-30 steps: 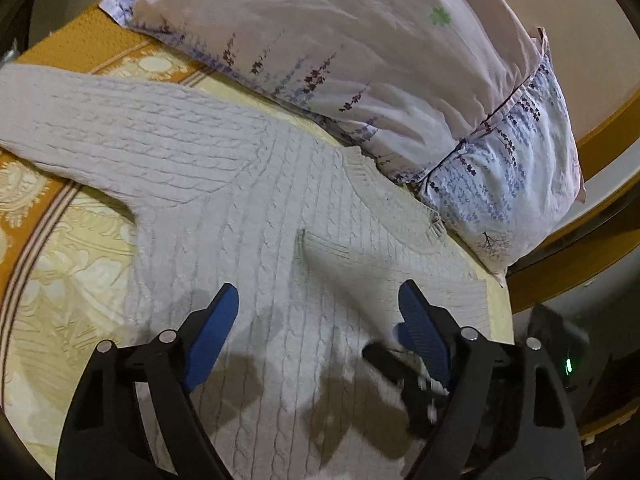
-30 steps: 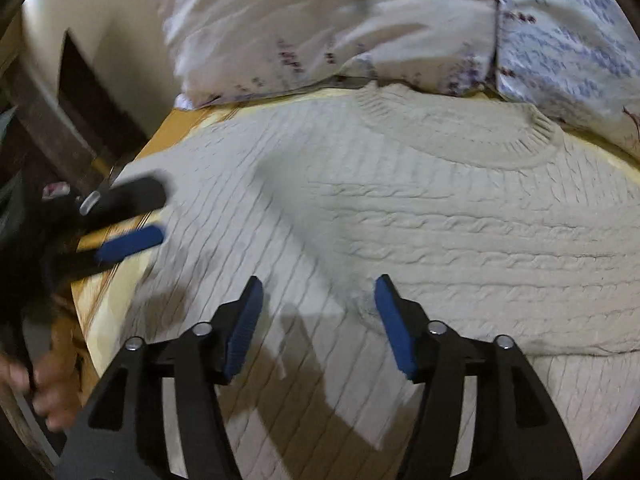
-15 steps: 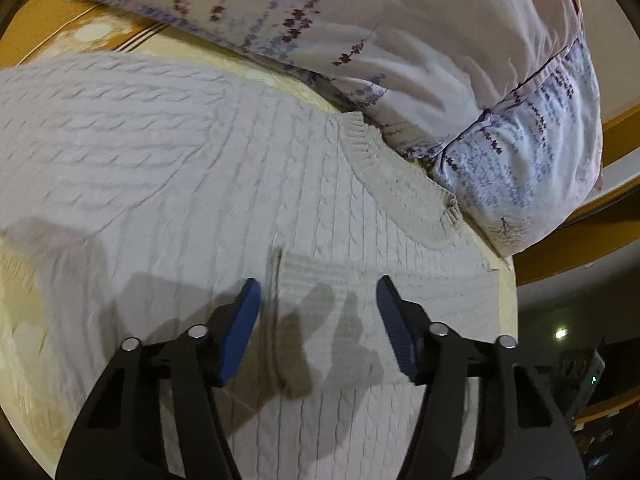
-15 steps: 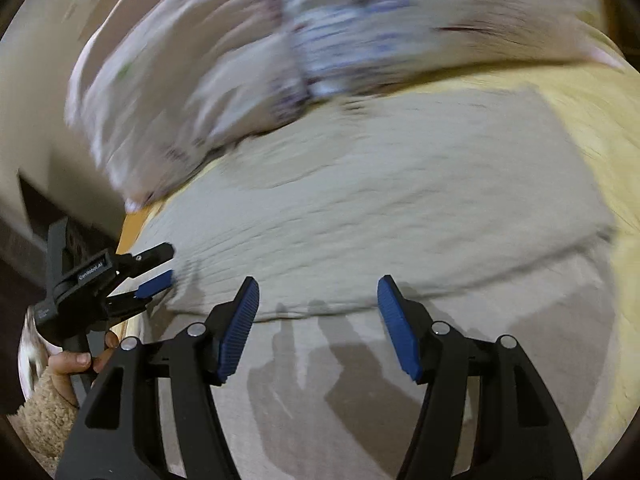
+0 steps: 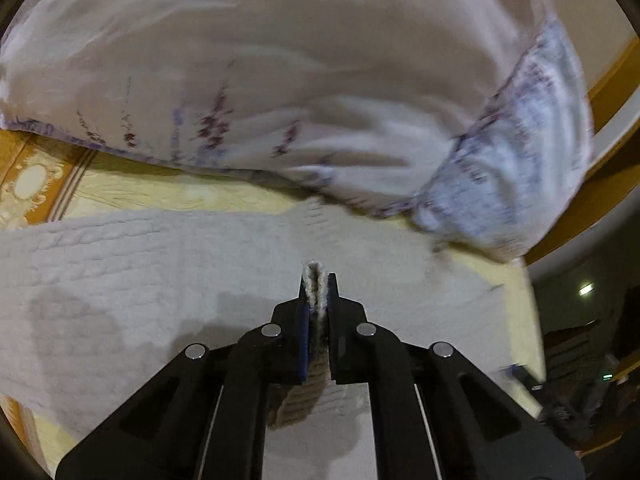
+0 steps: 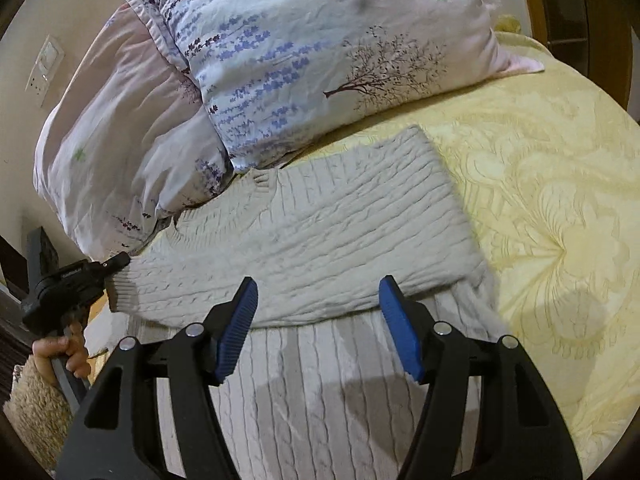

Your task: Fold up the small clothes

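A cream cable-knit sweater (image 6: pixel 320 232) lies on the bed, with one sleeve folded across its chest. My left gripper (image 5: pixel 318 280) is shut on the ribbed cuff (image 5: pixel 312 284) of that sleeve; it also shows in the right wrist view (image 6: pixel 120 260) at the sweater's left edge, next to the cuff (image 6: pixel 122 290). My right gripper (image 6: pixel 318 308) is open and empty, hovering over the sweater's body just below the folded sleeve. The sweater also fills the lower half of the left wrist view (image 5: pixel 160 264).
Two floral pillows (image 6: pixel 304 48) lie just behind the sweater's collar, also in the left wrist view (image 5: pixel 280 80). The yellow patterned bedspread (image 6: pixel 552 200) stretches to the right. The bed's left edge (image 6: pixel 96 320) is by my left hand. A wooden bed frame (image 5: pixel 616 80) stands behind.
My left gripper has closed on the sleeve cuff; it was open over the sweater before. The right gripper swung round and now sees the sleeve folded across the chest.
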{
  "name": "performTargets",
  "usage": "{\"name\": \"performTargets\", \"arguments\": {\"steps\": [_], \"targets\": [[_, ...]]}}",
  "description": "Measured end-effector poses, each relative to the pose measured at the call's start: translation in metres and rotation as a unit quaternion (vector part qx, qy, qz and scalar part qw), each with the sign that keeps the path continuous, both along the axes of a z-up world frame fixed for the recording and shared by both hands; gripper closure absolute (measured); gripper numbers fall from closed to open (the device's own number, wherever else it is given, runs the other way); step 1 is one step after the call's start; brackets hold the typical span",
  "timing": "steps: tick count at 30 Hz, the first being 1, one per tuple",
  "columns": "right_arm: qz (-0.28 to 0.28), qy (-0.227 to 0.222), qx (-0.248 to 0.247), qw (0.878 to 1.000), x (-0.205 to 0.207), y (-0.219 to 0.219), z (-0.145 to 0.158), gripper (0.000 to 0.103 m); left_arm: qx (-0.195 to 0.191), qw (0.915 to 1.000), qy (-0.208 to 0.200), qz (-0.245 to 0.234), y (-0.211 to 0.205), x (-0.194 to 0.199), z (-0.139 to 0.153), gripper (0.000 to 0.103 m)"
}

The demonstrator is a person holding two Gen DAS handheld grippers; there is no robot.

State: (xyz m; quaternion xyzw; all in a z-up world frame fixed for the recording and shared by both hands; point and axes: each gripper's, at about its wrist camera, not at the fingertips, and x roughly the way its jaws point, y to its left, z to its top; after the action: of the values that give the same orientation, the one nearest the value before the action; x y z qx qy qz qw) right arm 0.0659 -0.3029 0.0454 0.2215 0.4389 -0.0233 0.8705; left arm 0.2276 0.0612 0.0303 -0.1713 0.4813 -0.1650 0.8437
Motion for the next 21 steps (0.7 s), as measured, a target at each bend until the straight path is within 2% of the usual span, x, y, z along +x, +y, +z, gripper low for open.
{"name": "performTargets", "arguments": {"steps": [3,7,8,9,10,12,13,16,18,19,21], "targets": [[0.005,0.016,-0.015,1.0,0.008,0.003,-0.006,0.039,0.021,0.999,0.039,-0.001,0.003,0.002,-0.022,0.097],[0.003,0.047,-0.025,0.999,0.02,0.004,-0.016,0.036,-0.006,0.9984,0.054,0.017,0.011,-0.004,-0.027,0.094],[0.004,0.048,-0.026,0.998,0.021,0.005,-0.017,0.036,-0.021,0.9979,0.056,0.025,0.018,-0.008,-0.022,0.089],[0.005,0.048,-0.027,0.998,0.022,0.005,-0.016,0.034,-0.028,0.9977,0.052,0.031,0.023,-0.013,-0.018,0.079],[0.006,0.048,-0.029,0.998,0.023,0.006,-0.016,0.033,-0.039,0.9974,0.045,0.041,0.032,-0.019,-0.011,0.065],[0.008,0.049,-0.027,0.998,0.023,0.006,-0.013,0.032,-0.078,0.9943,0.018,0.07,0.064,-0.039,0.006,0.049],[0.007,0.05,-0.023,0.998,0.023,0.006,-0.012,0.032,-0.094,0.9917,0.008,0.087,0.081,-0.047,0.011,0.047],[0.007,0.049,-0.017,0.999,0.022,0.007,-0.008,0.032,-0.123,0.9781,-0.006,0.168,0.152,-0.077,0.018,0.047],[0.008,0.047,-0.016,0.999,0.022,0.009,-0.004,0.032,-0.122,0.9616,-0.005,0.246,0.211,-0.103,0.013,0.048],[0.009,0.047,-0.015,0.999,0.021,0.01,-0.003,0.032,-0.12,0.9561,-0.002,0.268,0.227,-0.11,0.01,0.048],[0.014,0.046,-0.015,0.999,0.021,0.015,0.0,0.032,-0.121,0.9331,0.009,0.339,0.272,-0.133,0.001,0.05]]}}
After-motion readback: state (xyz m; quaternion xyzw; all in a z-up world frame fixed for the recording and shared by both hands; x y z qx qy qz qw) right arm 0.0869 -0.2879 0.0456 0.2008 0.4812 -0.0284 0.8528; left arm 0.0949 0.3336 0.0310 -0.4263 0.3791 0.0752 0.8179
